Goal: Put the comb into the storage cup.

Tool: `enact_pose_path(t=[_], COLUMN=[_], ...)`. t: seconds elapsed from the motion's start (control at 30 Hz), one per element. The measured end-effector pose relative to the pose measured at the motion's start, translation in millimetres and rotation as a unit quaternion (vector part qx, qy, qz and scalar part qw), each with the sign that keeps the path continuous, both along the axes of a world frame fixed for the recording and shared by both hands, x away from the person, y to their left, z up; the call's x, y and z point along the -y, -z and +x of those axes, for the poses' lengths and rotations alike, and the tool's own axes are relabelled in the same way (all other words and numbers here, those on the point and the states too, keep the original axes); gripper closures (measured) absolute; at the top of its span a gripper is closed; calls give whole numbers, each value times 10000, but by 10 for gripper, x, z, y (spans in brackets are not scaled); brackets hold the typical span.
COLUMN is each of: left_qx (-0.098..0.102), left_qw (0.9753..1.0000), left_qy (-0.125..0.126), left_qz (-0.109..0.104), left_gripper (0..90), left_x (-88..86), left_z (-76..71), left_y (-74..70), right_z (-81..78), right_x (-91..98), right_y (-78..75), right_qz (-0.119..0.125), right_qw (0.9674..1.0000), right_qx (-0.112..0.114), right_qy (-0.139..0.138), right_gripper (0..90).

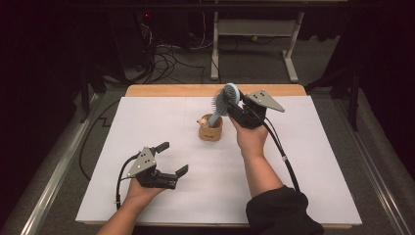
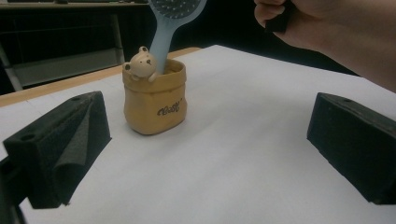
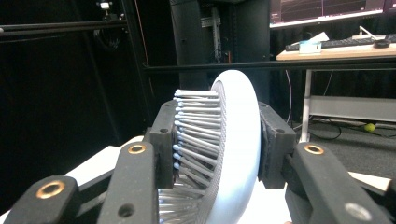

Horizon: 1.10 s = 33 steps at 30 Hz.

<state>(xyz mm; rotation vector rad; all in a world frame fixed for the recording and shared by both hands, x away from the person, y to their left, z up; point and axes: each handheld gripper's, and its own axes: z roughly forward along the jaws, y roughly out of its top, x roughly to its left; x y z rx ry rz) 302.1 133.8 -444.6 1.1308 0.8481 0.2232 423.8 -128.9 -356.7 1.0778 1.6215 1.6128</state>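
Pinched between my right gripper [image 3: 219, 154] jaws is the head of the pale blue hairbrush [image 3: 233, 140]: one pad presses against the tips of its bristles, the other against its smooth rounded back, as the right gripper view shows close up. From the high view, my right hand [image 1: 250, 139] holds that gripper [image 1: 234, 105] above the far middle of the white table [image 1: 303, 161], and the brush [image 1: 222, 104] slants down so that its handle goes into the small tan pot [image 1: 211, 128]. That pot stands upright near the table's middle, with a little bear figure [image 1: 201, 121] perched on its rim. In the left gripper view the handle [image 2: 161, 46] rises out of the pot [image 2: 155, 100] just behind the bear [image 2: 140, 64]. My left gripper [image 1: 169, 157] rests low on the near left of the table, well apart from the pot, its jaws spread wide with nothing between them.
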Motion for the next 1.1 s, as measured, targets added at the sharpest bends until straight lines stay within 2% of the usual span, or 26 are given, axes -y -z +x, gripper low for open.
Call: enact_pose_path(t=[0.83, 1.1], left_qx=[-12, -17], left_qw=[10000, 10000], left_qy=[-9, -2], left_qz=[4, -4], left_gripper=[7, 8], left_x=[-2, 6], left_z=[4, 3], left_y=[17, 19], right_z=[51, 80], right_x=[-68, -28], right_y=[112, 104], right_qz=[-6, 41], right_qw=[10000, 9996], right_qx=[-90, -268], right_qy=[-1, 67], right_gripper=[583, 524])
